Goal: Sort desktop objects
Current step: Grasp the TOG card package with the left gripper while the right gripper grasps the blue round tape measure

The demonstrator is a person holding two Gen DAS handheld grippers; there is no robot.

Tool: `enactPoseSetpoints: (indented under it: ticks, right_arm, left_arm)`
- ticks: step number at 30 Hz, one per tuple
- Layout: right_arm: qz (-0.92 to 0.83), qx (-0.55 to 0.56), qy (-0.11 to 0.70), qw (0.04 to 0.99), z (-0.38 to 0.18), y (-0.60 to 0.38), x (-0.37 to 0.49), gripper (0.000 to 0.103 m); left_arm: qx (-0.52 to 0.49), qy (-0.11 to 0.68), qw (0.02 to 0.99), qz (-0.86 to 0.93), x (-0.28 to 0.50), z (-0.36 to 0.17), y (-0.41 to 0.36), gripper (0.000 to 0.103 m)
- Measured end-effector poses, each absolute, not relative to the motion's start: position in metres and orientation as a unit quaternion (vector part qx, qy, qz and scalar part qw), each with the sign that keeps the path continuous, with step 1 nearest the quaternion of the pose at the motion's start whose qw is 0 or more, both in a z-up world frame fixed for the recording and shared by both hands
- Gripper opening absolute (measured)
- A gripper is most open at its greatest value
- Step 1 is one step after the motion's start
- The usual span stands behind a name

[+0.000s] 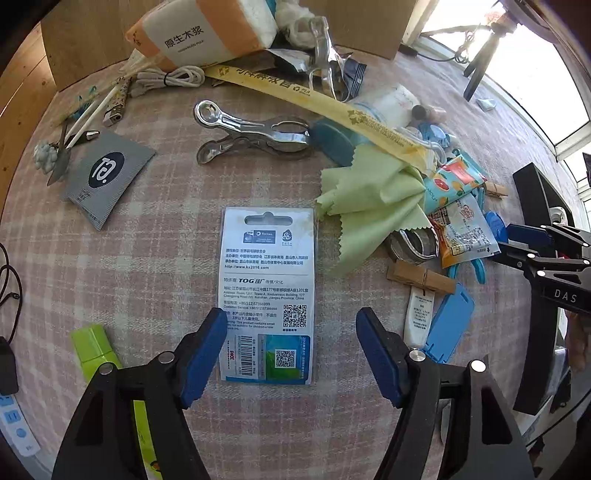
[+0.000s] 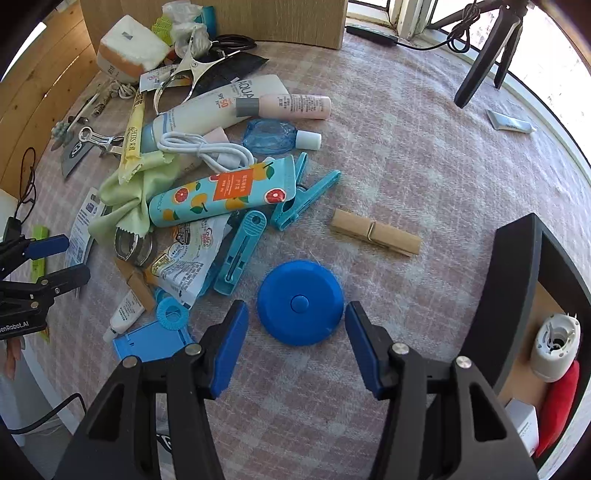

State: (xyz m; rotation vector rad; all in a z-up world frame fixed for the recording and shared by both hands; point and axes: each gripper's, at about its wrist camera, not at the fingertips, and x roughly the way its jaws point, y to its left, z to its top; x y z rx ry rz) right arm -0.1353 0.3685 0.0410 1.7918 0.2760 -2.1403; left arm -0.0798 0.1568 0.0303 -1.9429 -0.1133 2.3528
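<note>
The left gripper (image 1: 291, 358) is held spread wide, with nothing between its blue pads. Directly ahead of it, reaching back between the fingertips, a flat printed card pack (image 1: 267, 291) lies face down on the checked cloth (image 1: 166, 229). Its back carries "TOTAL", "TOG", "http://www.ks2016.com", a barcode and two QR codes. To the left of the fingers a green box (image 1: 94, 347) is seen. Further ahead and to the left lies a grey sachet (image 1: 107, 177) with a round logo. Ahead, a metal clip (image 1: 251, 136) rests beside a yellow strip (image 1: 317, 99) printed with characters, and a tissue pack (image 1: 203, 33) marked "原生木浆" lies beyond. Ahead and to the right a green cloth (image 1: 369, 199) is spread over part of the heap.

The right gripper (image 2: 295, 332) is likewise released and empty. A blue round tape measure (image 2: 300, 302) sits on the cloth just ahead, between the two fingertips but not touched by either. Ahead and to the left the unsorted heap is found: a fruit-printed tube (image 2: 225, 194), a white tube (image 2: 218, 107) reading "AQUA" and "SPF 50", a white cable (image 2: 207, 149) and blue clips (image 2: 303, 195). A wooden peg (image 2: 375, 236) lies ahead and slightly right. To the far right a black organiser (image 2: 524, 288) holds a few items.

Sorting is judged to be at an early stage: most objects are unsorted in the heap.
</note>
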Motion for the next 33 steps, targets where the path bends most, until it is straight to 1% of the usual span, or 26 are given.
enactPoseSetpoints:
  ticks: [10,12,14,16,25,33]
  right_arm:
    - [-0.745,0.638,0.114,0.157,0.031,0.360,-0.147,0.054]
    - [-0.743,0.642,0.112,0.154,0.031,0.360,-0.149,0.054]
    - [-0.740,0.645,0.116,0.150,0.030,0.354,-0.149,0.051]
    - [-0.739,0.646,0.123,0.147,0.030,0.353,-0.148,0.049]
    - [-0.741,0.648,0.099,0.145,0.033,0.369,-0.139,0.049]
    - [-0.753,0.639,0.077,0.138,0.053,0.392,-0.130,0.049]
  left_arm:
    - [-0.637,-0.036,0.040,0.769,-0.096,0.022,0.152,0.071]
    - [-0.636,-0.035,0.038,0.770,-0.098,0.022,0.150,0.068]
    - [-0.635,-0.029,0.032,0.771,-0.098,0.022,0.149,0.059]
    - [-0.634,-0.032,0.028,0.772,-0.098,0.024,0.145,0.053]
    - [-0.634,-0.058,0.032,0.770,-0.090,0.025,0.133,0.053]
    - [-0.621,-0.042,0.034,0.782,-0.079,0.046,0.140,0.053]
